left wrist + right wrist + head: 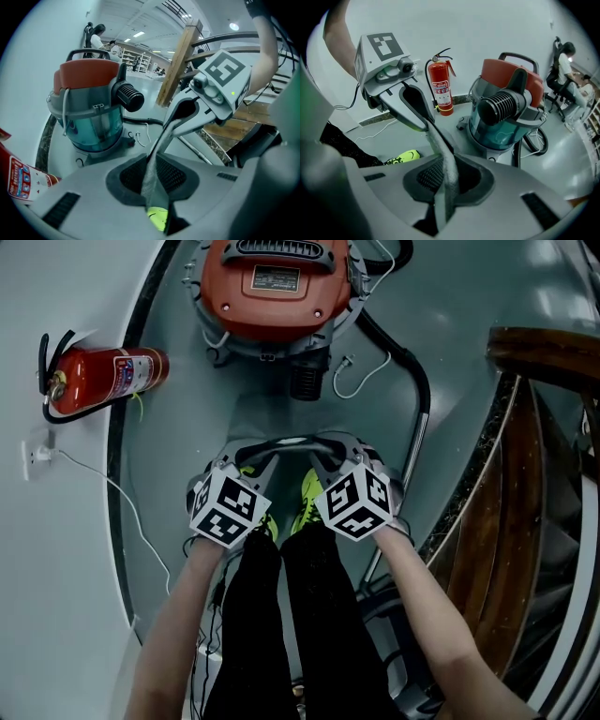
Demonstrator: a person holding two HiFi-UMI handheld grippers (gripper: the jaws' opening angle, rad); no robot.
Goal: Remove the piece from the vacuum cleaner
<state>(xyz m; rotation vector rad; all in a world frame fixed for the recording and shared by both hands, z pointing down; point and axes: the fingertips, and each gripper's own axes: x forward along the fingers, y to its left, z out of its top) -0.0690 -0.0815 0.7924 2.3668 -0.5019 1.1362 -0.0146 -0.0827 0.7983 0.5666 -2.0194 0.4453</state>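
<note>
Standing on the floor ahead of the legs, well apart from both grippers: vacuum (pixel 272 287), upright, with its ribbed port (pixel 307 381) pointing back toward the person. Clamped in the nearly closed jaws of the left gripper (pixel 152 192) at one end and of the right gripper (pixel 443 197) at the other: thin gray strip (pixel 153 159), long axis running straight across from gripper to gripper. To either side of the vacuum: extinguisher (pixel 94 379) and hose (pixel 419 409).
</note>
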